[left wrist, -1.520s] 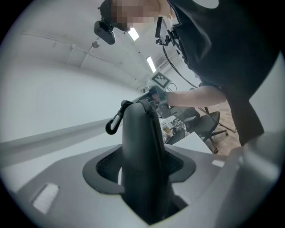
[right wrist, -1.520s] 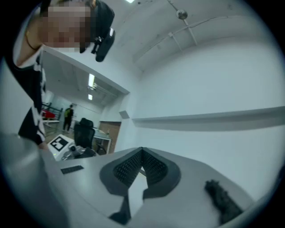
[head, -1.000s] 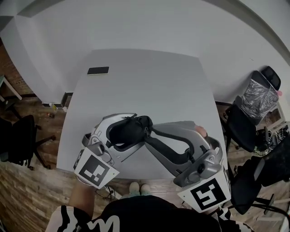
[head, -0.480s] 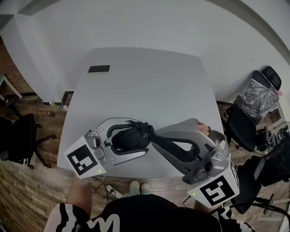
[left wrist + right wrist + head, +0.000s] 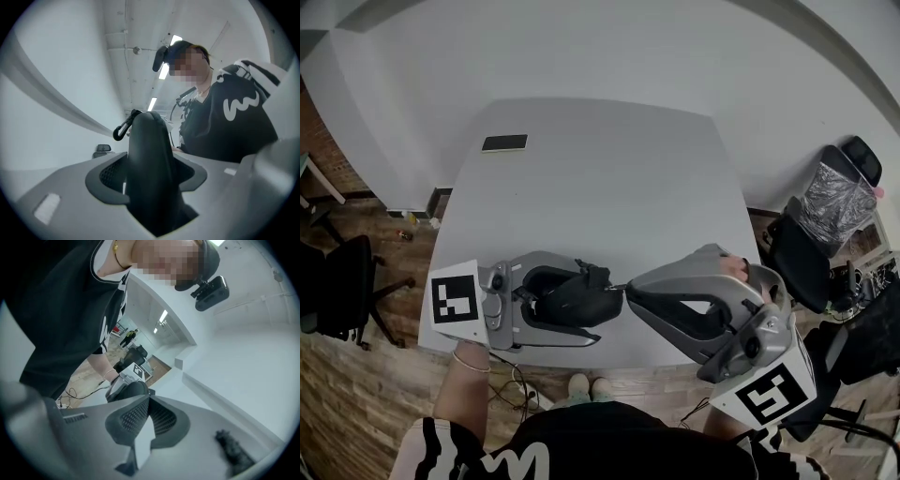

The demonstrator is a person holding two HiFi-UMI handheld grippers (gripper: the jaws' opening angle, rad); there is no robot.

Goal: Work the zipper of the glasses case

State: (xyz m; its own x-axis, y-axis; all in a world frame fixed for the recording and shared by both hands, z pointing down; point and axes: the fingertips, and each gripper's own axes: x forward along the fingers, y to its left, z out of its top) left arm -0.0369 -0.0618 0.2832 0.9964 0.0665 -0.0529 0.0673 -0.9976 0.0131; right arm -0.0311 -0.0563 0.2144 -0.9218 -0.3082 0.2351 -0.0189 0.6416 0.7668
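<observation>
A black glasses case (image 5: 574, 302) hangs above the table's front edge, gripped across its body by my left gripper (image 5: 555, 302), whose jaws are closing a little tighter on it. In the left gripper view the case (image 5: 150, 168) fills the gap between the jaws, and a black clip (image 5: 123, 127) dangles at its far end. My right gripper (image 5: 624, 290) comes in from the right and is shut at the case's right end, on the thin zipper pull (image 5: 616, 288). In the right gripper view the jaws meet just before the case (image 5: 131, 389).
The grey table (image 5: 600, 187) carries a small flat black object (image 5: 503, 144) at its far left corner. Office chairs stand on the floor to the right (image 5: 806, 258) and left (image 5: 337, 286). My own body is close behind the front edge.
The left gripper has swung left and turned level, bringing the case lower. The right gripper's jaws have gone from open to shut at the case's right end, and its body has dropped toward the lower right.
</observation>
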